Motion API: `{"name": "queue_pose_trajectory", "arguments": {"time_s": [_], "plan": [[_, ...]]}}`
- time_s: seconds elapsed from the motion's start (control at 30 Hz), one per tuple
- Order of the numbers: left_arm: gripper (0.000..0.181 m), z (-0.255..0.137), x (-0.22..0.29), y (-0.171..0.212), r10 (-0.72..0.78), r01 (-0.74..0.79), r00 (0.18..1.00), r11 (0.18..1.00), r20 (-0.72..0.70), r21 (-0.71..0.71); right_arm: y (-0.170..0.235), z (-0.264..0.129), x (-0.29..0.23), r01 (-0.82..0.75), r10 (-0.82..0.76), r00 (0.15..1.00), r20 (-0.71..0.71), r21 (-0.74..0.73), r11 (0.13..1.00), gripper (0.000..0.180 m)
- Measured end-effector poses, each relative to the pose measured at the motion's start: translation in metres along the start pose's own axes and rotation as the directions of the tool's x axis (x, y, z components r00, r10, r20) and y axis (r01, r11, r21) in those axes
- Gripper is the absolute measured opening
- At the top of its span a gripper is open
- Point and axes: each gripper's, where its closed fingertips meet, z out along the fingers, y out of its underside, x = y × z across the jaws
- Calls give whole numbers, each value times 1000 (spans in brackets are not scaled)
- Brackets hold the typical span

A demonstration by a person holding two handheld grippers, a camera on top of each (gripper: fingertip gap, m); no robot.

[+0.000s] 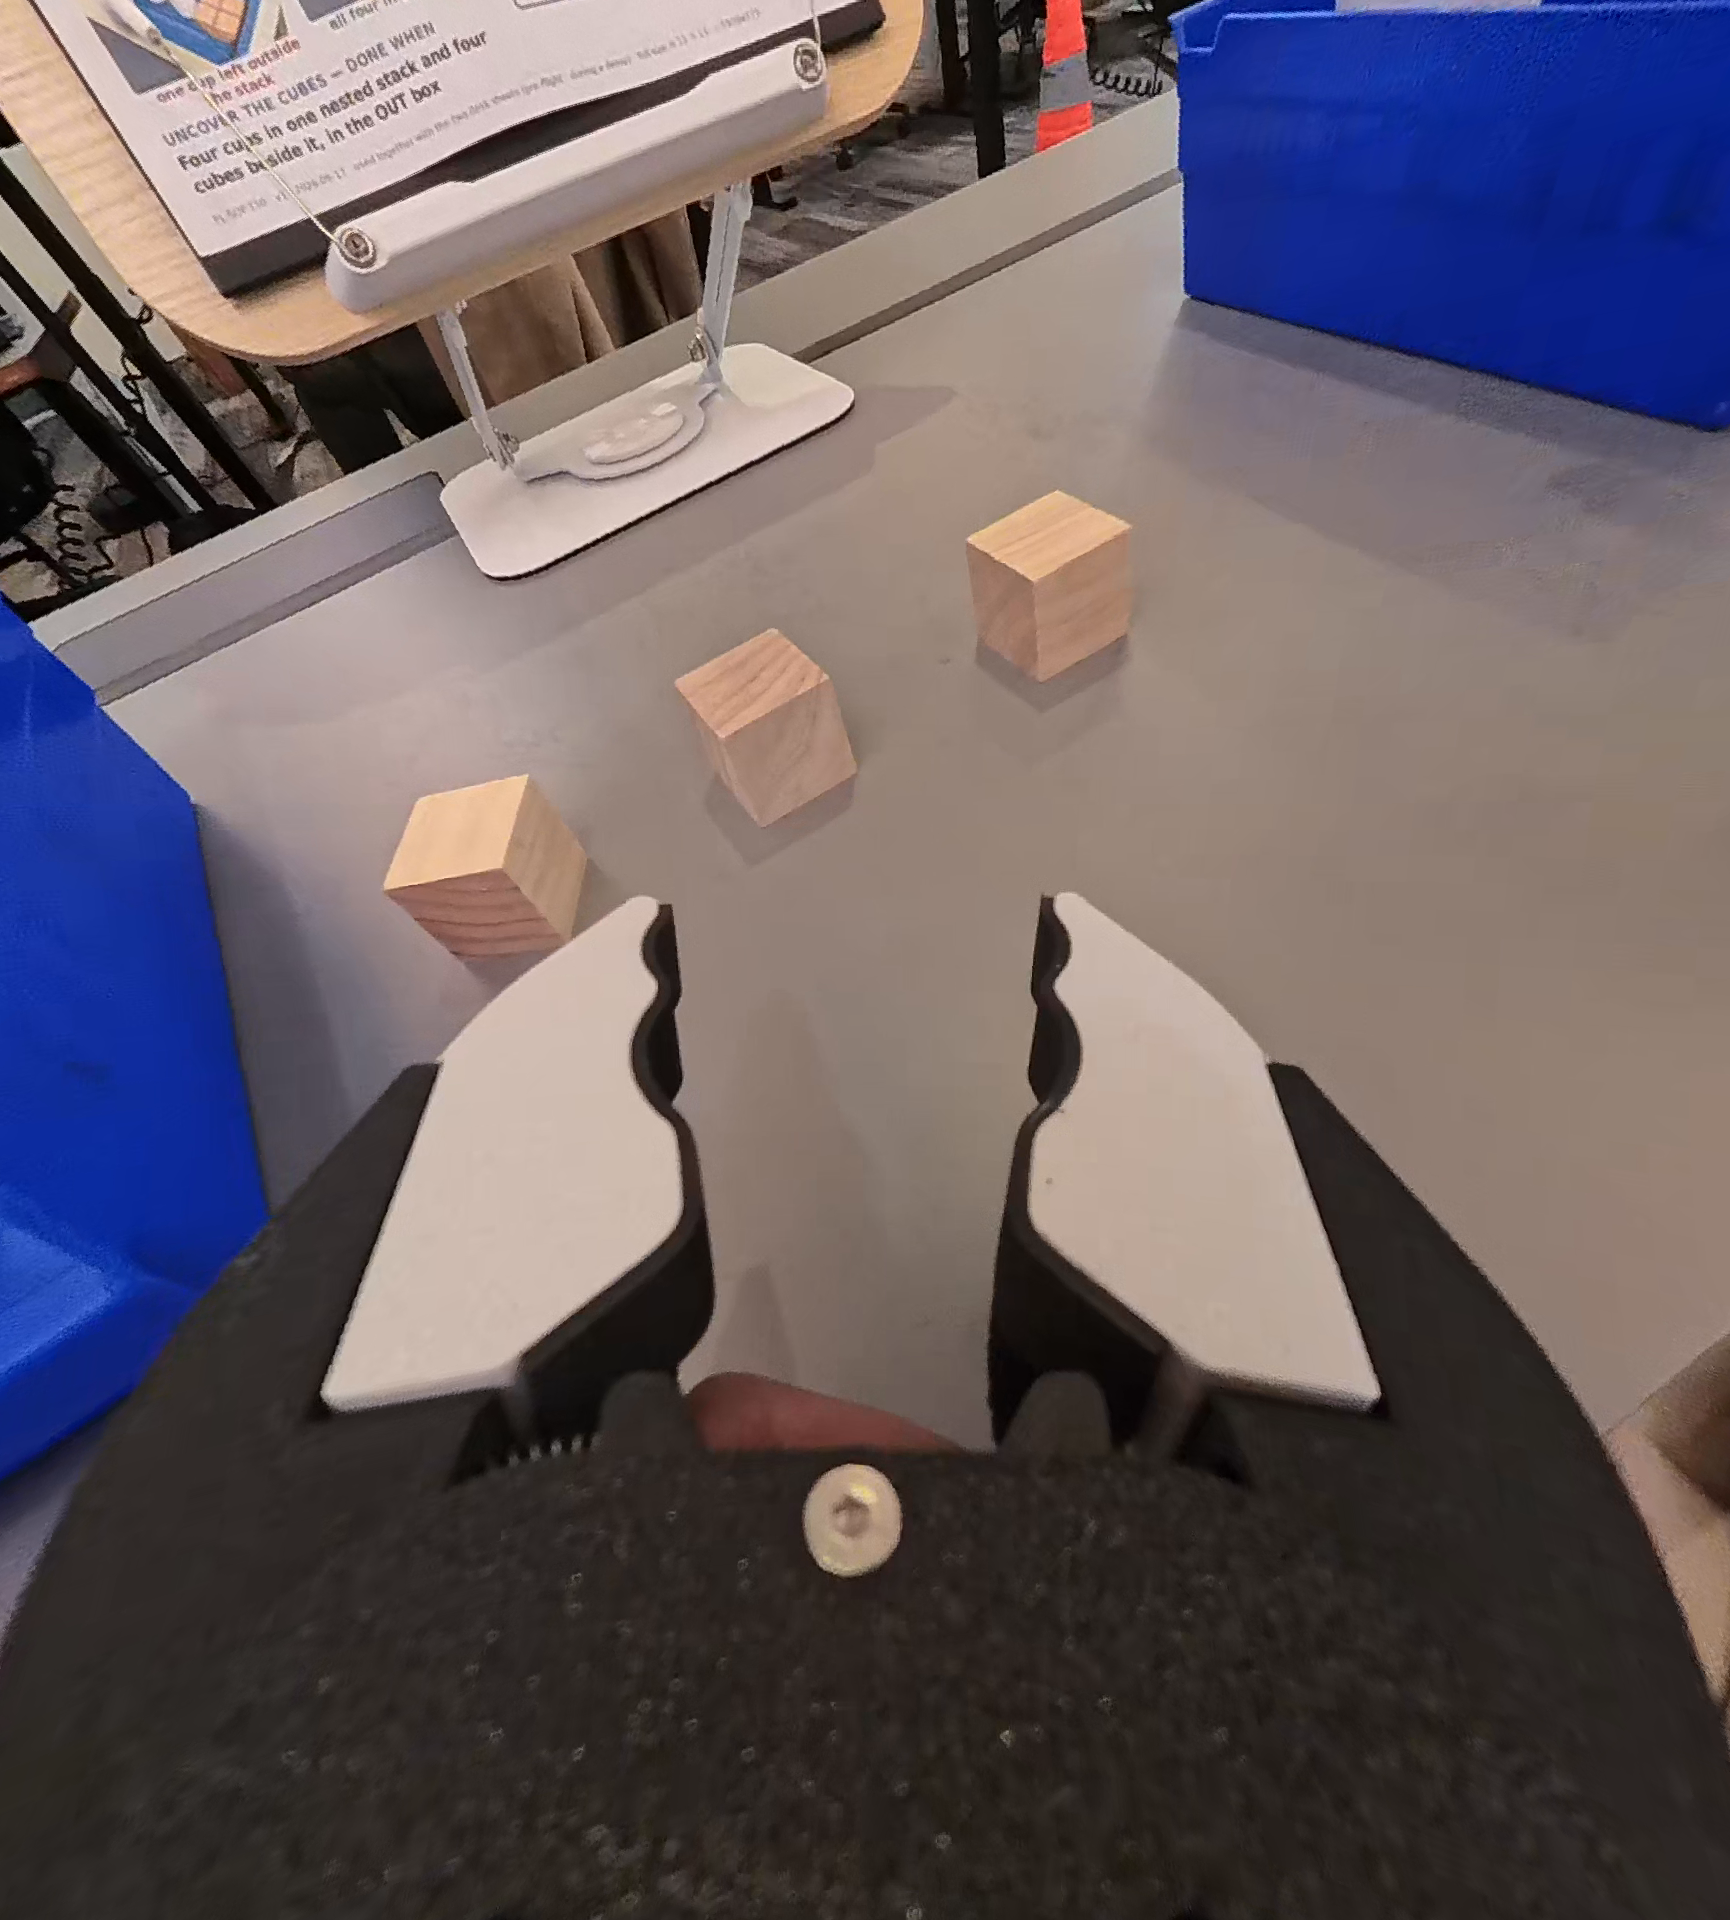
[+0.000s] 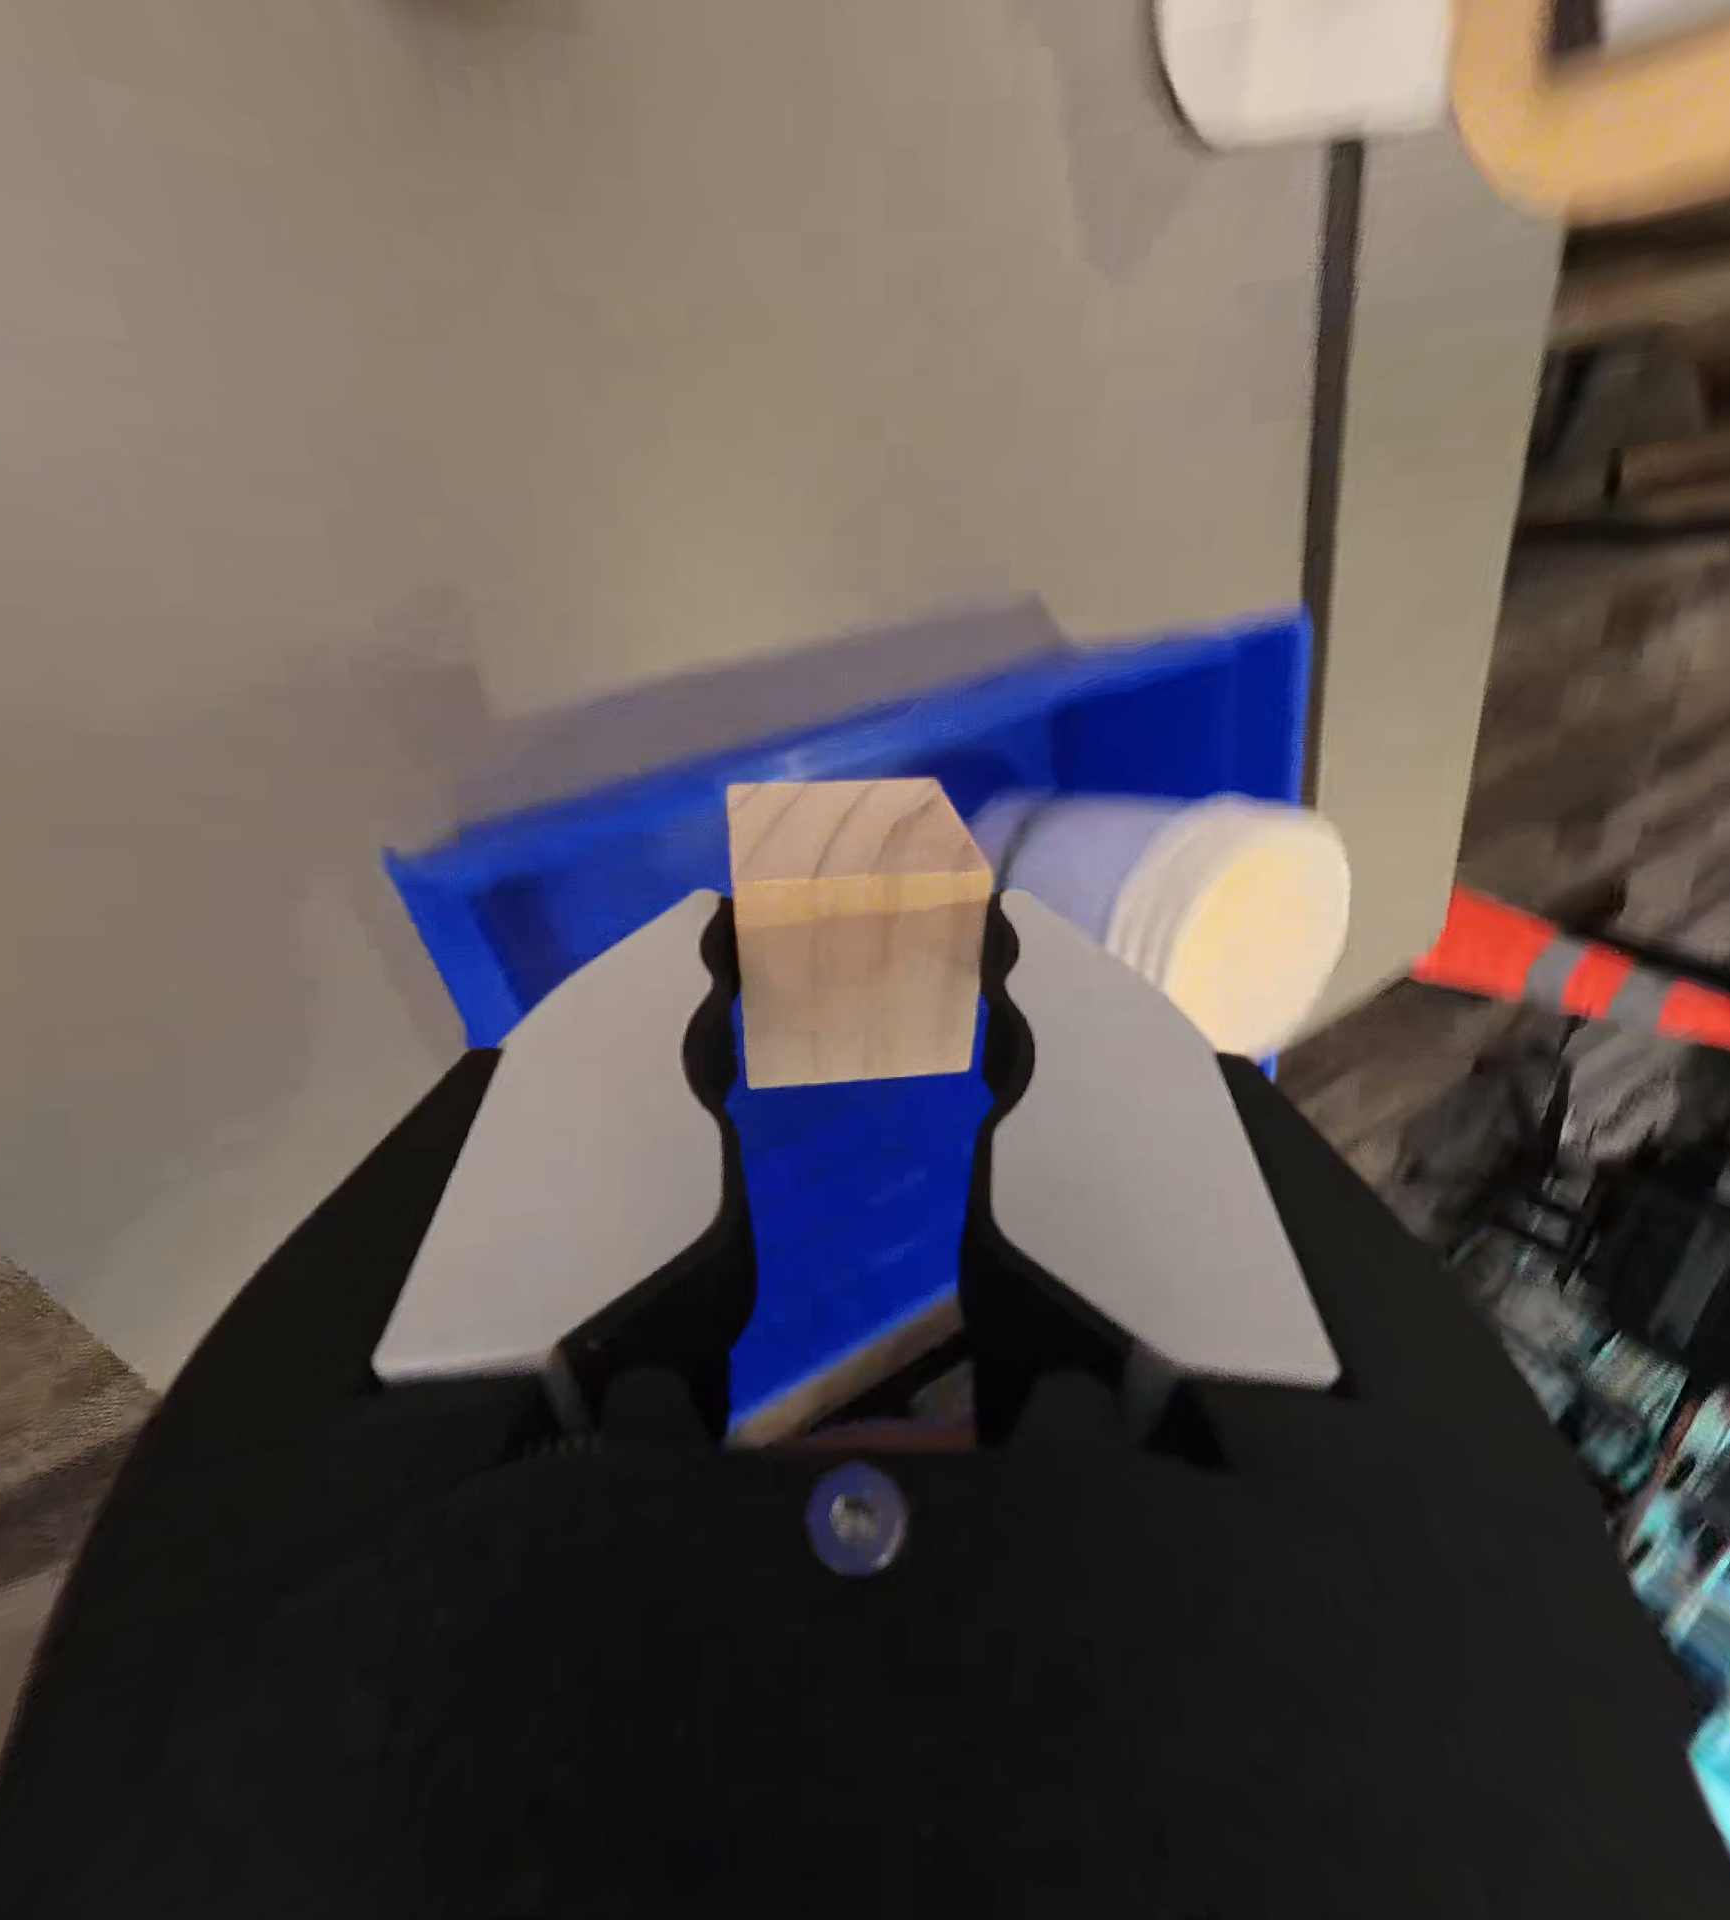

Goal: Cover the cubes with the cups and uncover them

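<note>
Grey desk (image 1: 1256,935) fills most of what we see, with blue bins at its sides. In the right wrist view a wooden cube (image 2: 859,935) sits clamped between the fingertips of our right gripper (image 2: 859,966), held in the air above a blue bin (image 2: 840,1195). In that bin, just beside the cube, lies a nested stack of cups (image 2: 1183,914) on its side, blurred by motion.

In the left wrist view three more cubes stand in a slanting row on the desk: a near cube (image 1: 487,864), a middle cube (image 1: 767,725) and a far cube (image 1: 1048,582), each apart from the others, all uncovered. Our left gripper (image 1: 856,925) hangs over the desk with its fingers apart, empty, just beside the near cube.

We judge this the laying-out step: the fourth cube is on its way to join the row, and no cup is placed yet. Next we need to set it down level, apart from its neighbours, leaving room for a cup.

Beyond the row, at the far edge, stands a white stand (image 1: 648,457) bearing a printed sheet. A second bin (image 1: 1505,208) sits at the far right corner, another bin (image 1: 40,1039) at the left edge.
</note>
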Motion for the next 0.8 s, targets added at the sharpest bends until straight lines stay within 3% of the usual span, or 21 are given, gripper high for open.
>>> {"name": "queue_pose_trajectory", "arguments": {"time_s": [0.03, 0.13, 0.2, 0.3, 0.37, 0.53, 0.8], "plan": [[65, 0, 1, 0, 2, -2, 1000, 1000, 0, 0, 22, -1, 11, -72, 71, 997, -22, -28, 997, 45], [65, 1, 2, 0, 4, -4, 1000, 1000, -4, -4, 77, 24, 22, -368, 372, 928, 12, -109, 923, 45], [65, 2, 4, 0, 6, -7, 1000, 1000, -8, -8, 108, 50, 18, -591, 613, 789, 40, -222, 775, 45], [65, 2, 6, 2, 15, -15, 1000, 1000, -8, -14, 125, 86, 10, -752, 799, 597, 73, -295, 589, 45], [65, 2, 6, 2, 18, -18, 1000, 1000, -7, -16, 137, 107, 5, -782, 852, 520, 58, -370, 502, 45], [65, 1, 5, 2, 25, -25, 1000, 1000, -4, -14, 157, 138, 5, -799, 877, 480, -10, -418, 433, 45], [65, 3, 6, 4, 27, -27, 1000, 999, -11, -23, 151, 146, -4, -786, 865, 502, 9, -413, 460, 46]]}}
